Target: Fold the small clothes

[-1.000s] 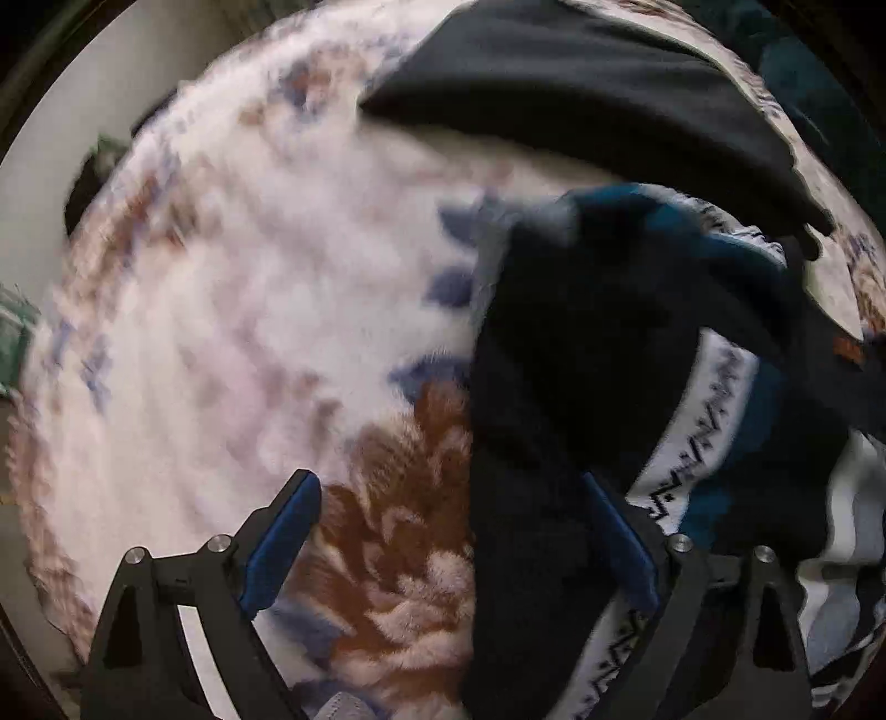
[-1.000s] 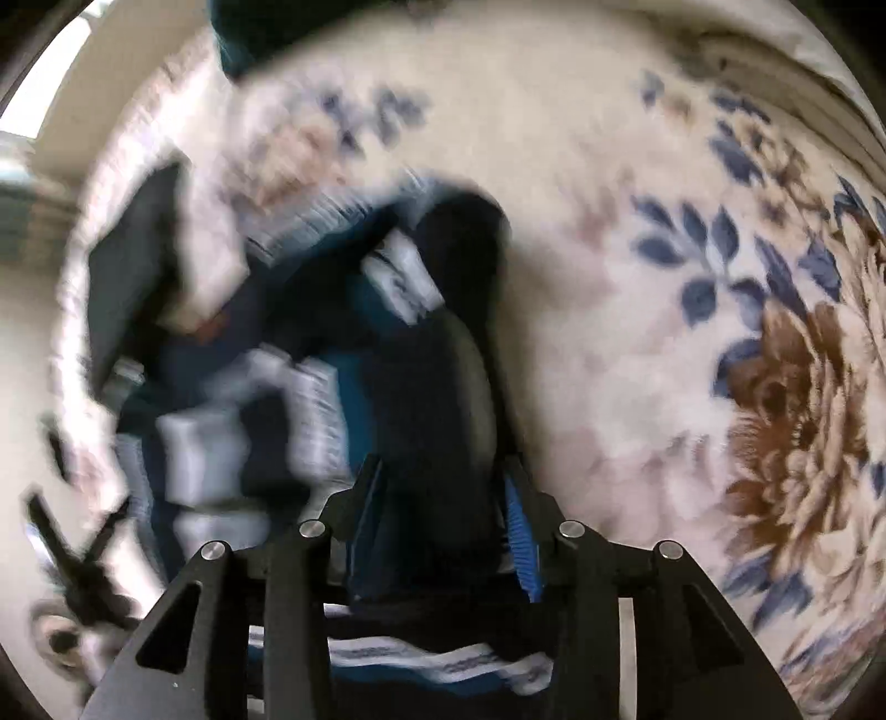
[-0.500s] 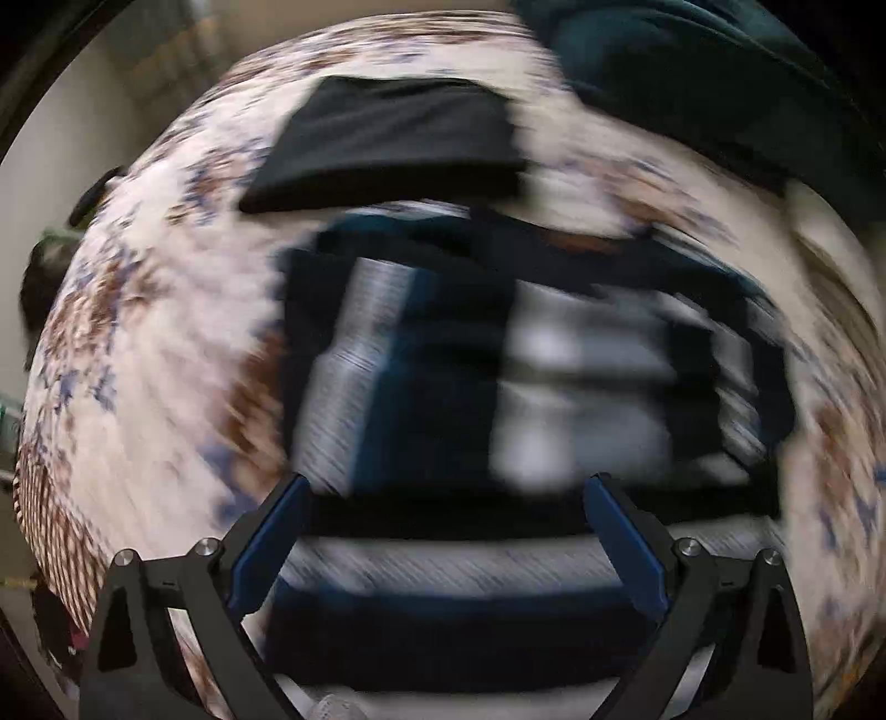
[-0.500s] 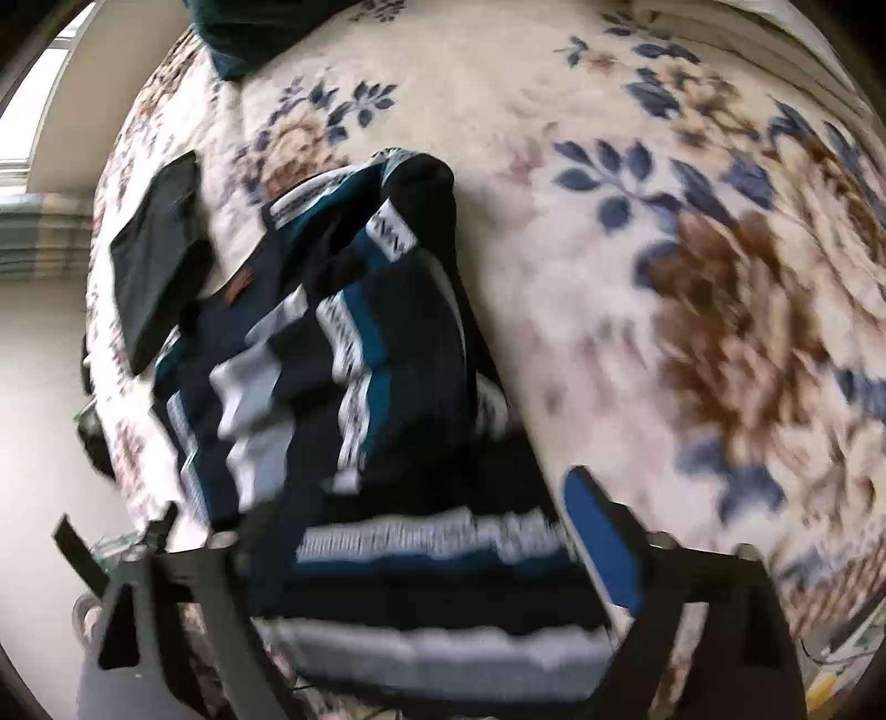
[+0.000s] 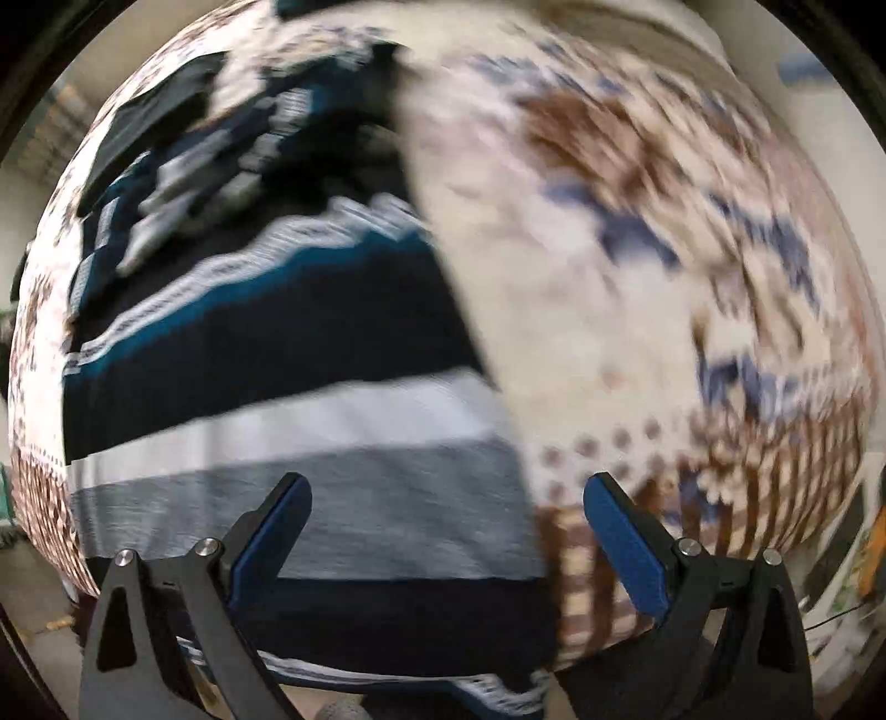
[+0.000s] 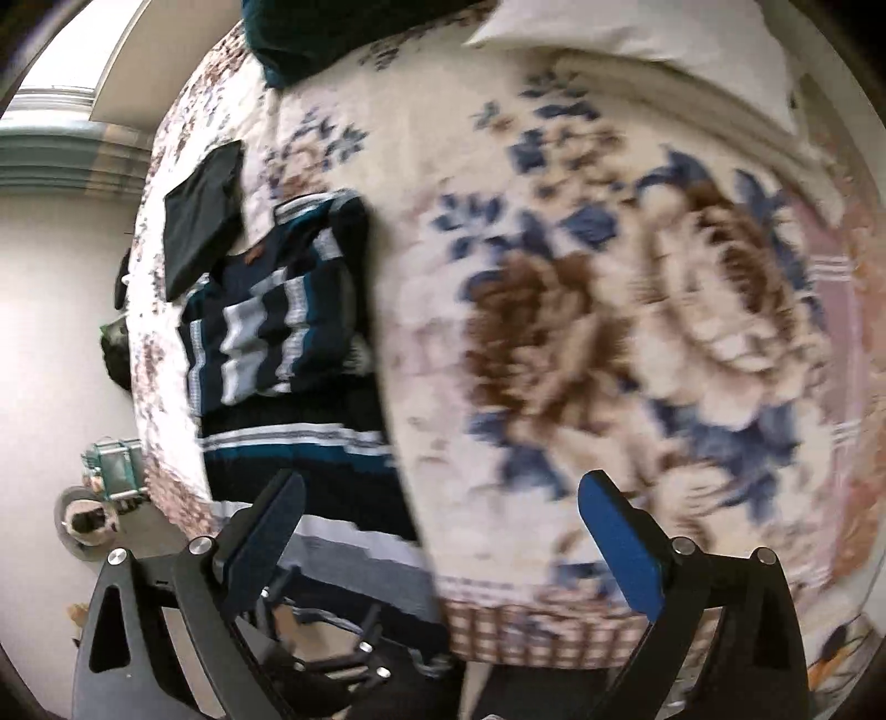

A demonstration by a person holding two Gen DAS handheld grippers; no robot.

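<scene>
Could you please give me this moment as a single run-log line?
left gripper: open, empty | right gripper: open, just released | striped sweater: sleeves folded in, flat on floral blanket

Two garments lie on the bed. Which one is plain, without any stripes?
The small black garment, lying beside the collar end of the striped sweater. It is one flat dark colour; the sweater has white, grey and teal bands.

Home bedroom: bed with floral blanket (image 6: 554, 310) filling the frame, white pillow (image 6: 637, 39) upper right, window (image 6: 50, 99) upper left, clutter on floor lower left.
</scene>
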